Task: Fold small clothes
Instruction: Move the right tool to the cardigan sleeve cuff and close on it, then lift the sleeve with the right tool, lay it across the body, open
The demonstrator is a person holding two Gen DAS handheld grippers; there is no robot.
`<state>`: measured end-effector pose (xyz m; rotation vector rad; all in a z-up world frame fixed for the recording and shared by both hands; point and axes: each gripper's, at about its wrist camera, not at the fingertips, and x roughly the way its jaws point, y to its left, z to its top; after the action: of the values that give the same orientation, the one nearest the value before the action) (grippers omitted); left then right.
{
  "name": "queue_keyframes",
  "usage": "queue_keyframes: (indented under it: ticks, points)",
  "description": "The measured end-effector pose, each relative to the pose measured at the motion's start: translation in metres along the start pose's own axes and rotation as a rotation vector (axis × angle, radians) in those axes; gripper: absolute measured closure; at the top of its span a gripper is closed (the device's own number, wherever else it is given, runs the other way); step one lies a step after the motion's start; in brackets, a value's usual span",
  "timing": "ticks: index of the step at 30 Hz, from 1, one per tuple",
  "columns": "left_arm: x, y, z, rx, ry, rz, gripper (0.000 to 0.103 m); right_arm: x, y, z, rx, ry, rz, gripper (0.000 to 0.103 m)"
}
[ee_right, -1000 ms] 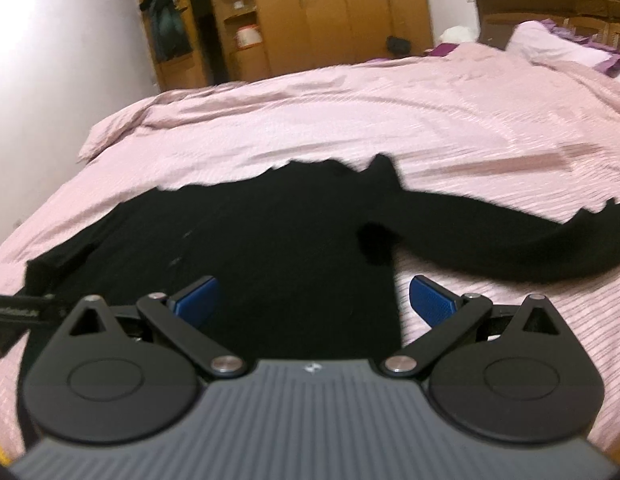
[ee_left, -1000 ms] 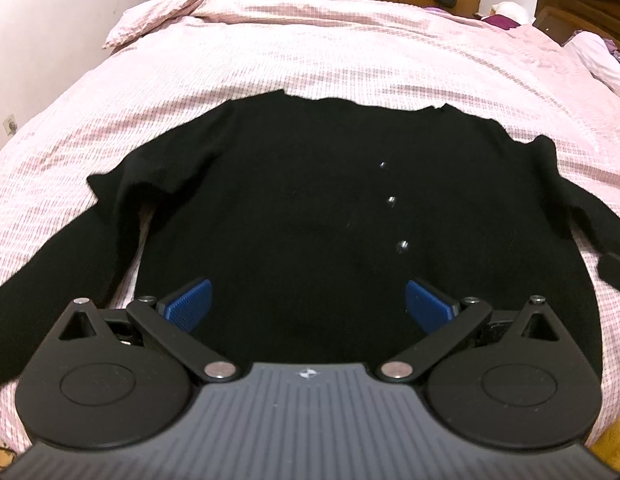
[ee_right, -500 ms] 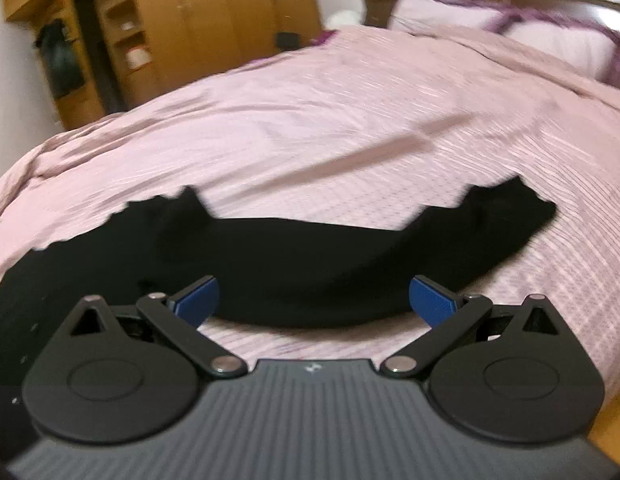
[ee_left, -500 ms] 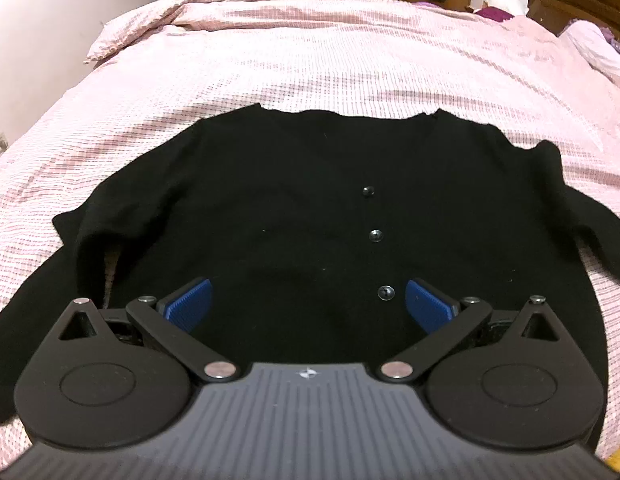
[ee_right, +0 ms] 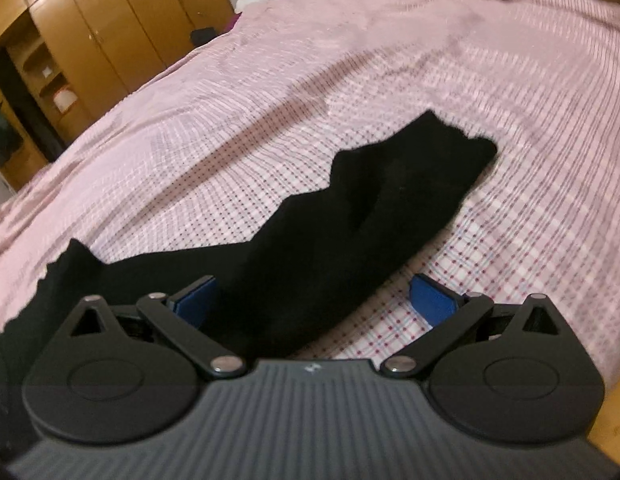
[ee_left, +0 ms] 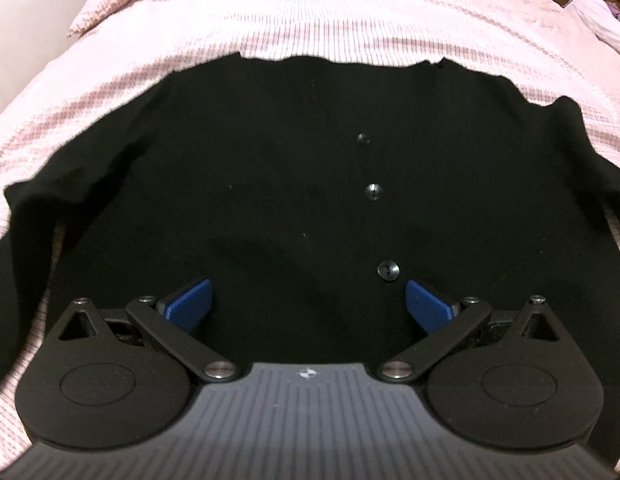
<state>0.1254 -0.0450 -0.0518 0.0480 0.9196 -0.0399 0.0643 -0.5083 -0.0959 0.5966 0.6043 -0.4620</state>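
A black buttoned cardigan (ee_left: 269, 168) lies flat on the pink checked bedspread (ee_left: 310, 20), front up, with three buttons in a line; the nearest button (ee_left: 388, 270) is just ahead of the right pad. My left gripper (ee_left: 307, 302) is open and empty, low over the cardigan's near hem. In the right wrist view the cardigan's right sleeve (ee_right: 374, 208) stretches away to the upper right, cuff end far. My right gripper (ee_right: 314, 300) is open and empty, over the near part of that sleeve.
The bedspread (ee_right: 510, 80) covers the whole bed. A wooden wardrobe (ee_right: 77, 28) stands at the far left. Pillows (ee_left: 602, 20) and a dark headboard lie at the far right. A wooden bed edge (ee_right: 614, 436) shows at the lower right.
My left gripper has moved closer and lower over the cardigan's front. My right gripper has swung right, from the cardigan's body to over the outstretched sleeve. Both stay open.
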Motion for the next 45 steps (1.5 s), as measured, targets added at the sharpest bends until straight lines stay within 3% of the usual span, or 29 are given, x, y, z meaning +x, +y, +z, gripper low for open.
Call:
queue_keyframes:
  ticks: [9,12,13,15,17,19,22,29,33,35,39,42,45]
  points:
    - [0.011,-0.004,-0.008,0.020,-0.016,0.013,0.000,0.006,-0.009,0.003,0.097,-0.096,0.109,0.001]
    - [0.013,-0.002,-0.010,0.010,-0.018,0.005,0.000,0.011,-0.012,0.007,0.135,-0.115,0.129,0.017]
    - [0.013,-0.002,-0.010,0.009,-0.019,0.005,0.000,0.012,-0.012,0.008,0.140,-0.118,0.125,0.027]
    - [0.013,-0.003,-0.011,0.011,-0.026,0.006,0.000,0.014,-0.014,0.009,0.147,-0.121,0.127,0.036]
    - [0.013,-0.003,-0.012,0.013,-0.033,0.006,0.000,0.013,-0.015,0.009,0.147,-0.119,0.127,0.062]
    - [0.012,-0.003,-0.013,0.016,-0.041,0.005,0.000,0.010,-0.019,0.010,0.156,-0.109,0.133,0.083]
    - [0.009,-0.004,-0.016,0.028,-0.054,0.007,0.000,0.000,-0.023,0.011,0.162,-0.128,0.142,0.090]
    - [0.002,-0.001,-0.013,0.029,-0.048,-0.006,0.000,-0.036,-0.042,0.014,0.123,-0.211,0.079,0.091]
    - [-0.001,0.000,-0.012,0.027,-0.046,-0.008,0.000,-0.028,-0.060,0.005,0.144,-0.163,0.029,0.090]
    - [-0.003,0.000,-0.011,0.031,-0.045,-0.007,0.000,-0.016,-0.072,0.000,0.189,-0.115,0.040,0.090]
    - [-0.011,0.001,-0.009,0.040,-0.053,-0.002,0.000,-0.009,-0.080,0.000,0.229,-0.125,0.079,0.090]
    - [-0.018,0.006,-0.006,0.051,-0.070,0.020,0.000,-0.007,-0.074,0.006,0.216,-0.120,0.071,0.086]
    - [-0.025,0.012,-0.007,0.059,-0.082,0.034,0.000,-0.002,-0.063,0.012,0.164,-0.119,0.054,0.075]
